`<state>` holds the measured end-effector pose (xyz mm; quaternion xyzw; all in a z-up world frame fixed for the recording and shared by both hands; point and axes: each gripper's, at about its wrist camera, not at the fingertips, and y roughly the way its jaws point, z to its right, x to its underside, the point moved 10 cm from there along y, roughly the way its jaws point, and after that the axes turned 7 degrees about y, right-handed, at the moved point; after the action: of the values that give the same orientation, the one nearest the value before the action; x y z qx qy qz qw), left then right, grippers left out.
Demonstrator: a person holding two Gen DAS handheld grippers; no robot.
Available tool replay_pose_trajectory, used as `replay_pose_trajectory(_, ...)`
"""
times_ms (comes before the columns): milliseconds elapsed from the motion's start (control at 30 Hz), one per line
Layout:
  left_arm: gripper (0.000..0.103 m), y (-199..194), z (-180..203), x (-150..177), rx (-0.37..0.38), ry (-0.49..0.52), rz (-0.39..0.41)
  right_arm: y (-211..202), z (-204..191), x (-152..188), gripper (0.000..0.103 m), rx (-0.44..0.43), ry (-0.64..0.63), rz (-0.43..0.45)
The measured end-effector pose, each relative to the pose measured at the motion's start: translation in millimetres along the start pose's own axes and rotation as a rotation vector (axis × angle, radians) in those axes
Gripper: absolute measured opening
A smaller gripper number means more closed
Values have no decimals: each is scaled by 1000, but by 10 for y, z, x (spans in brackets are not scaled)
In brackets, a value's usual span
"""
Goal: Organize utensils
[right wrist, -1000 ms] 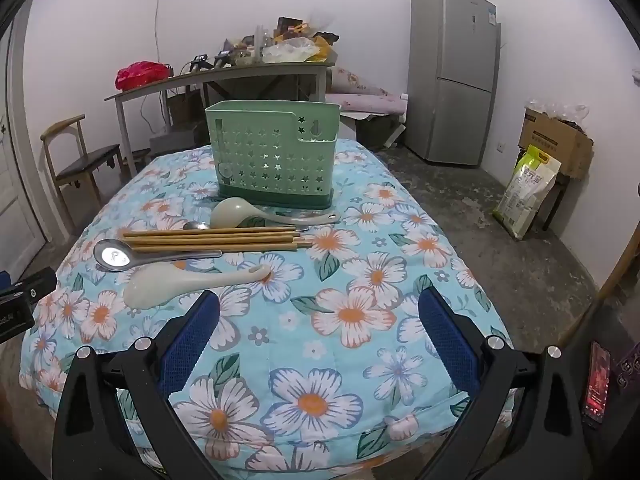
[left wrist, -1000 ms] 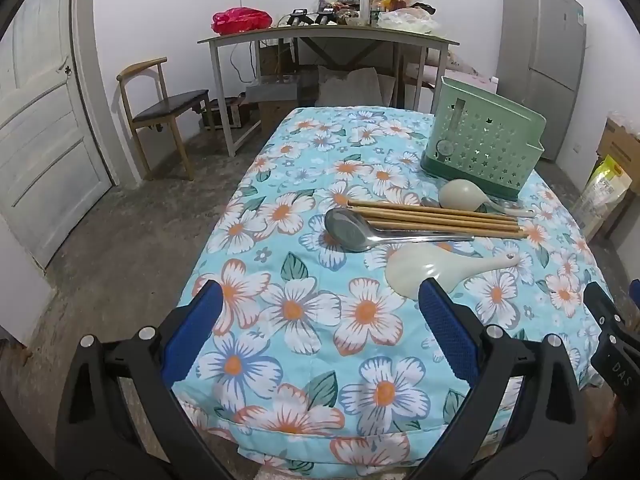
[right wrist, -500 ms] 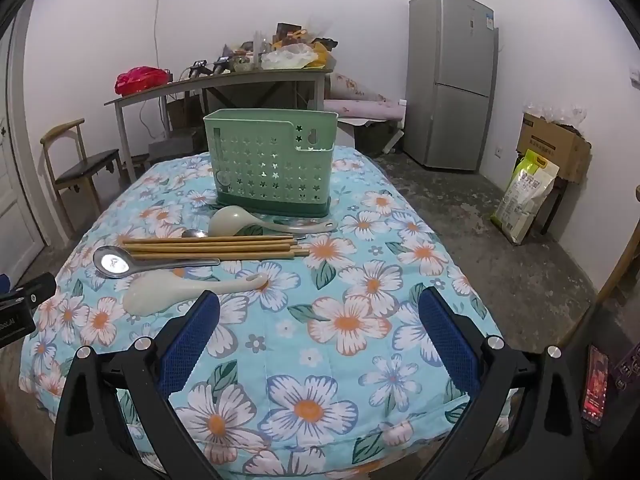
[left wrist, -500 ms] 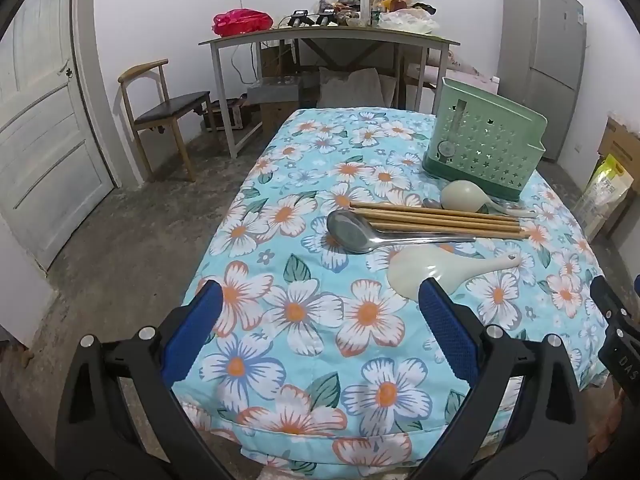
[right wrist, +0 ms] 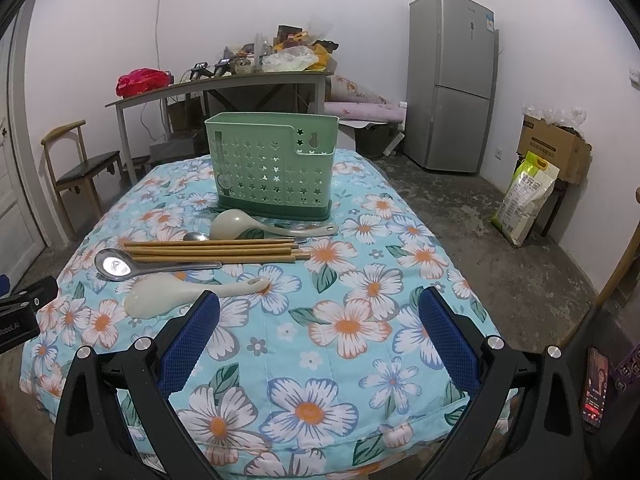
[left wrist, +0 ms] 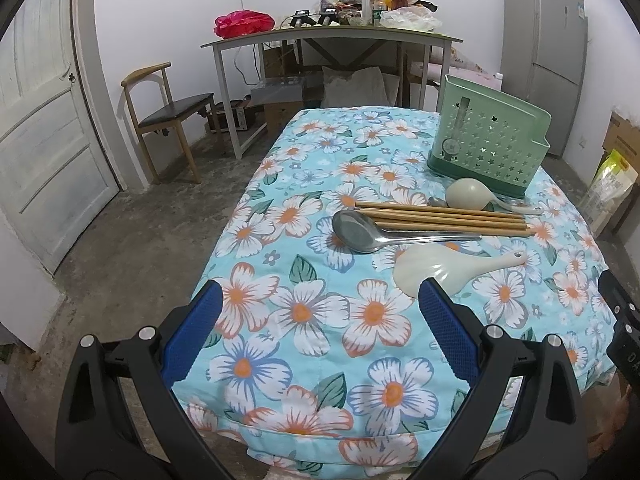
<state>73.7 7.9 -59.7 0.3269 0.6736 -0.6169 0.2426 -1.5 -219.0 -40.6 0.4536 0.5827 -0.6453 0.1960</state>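
Left gripper [left wrist: 318,300] and right gripper [right wrist: 318,312]: fingers apart, empty. Spoons, chopsticks [right wrist: 212,249] lie beside the caddy [right wrist: 272,168].

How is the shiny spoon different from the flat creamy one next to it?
The metal ladle is silver and mirror-like; the rice paddle is matte cream. The metal ladle's bowl is round and deep, the rice paddle's blade broad and flat. The rice paddle's handle has a hole; the metal ladle's shows none. Both lie loose on the floral cloth, heads pointing the same way.

The cloth [right wrist: 360,264] is light blue with white and orange flowers, and the basket [right wrist: 272,168] is green with little star holes.
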Motion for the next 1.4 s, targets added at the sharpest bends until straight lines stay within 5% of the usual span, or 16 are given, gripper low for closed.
replay_pose_trajectory(1400, 94, 111, -213, 22, -64, 44, -13, 107, -29, 26, 97, -22, 9, -16)
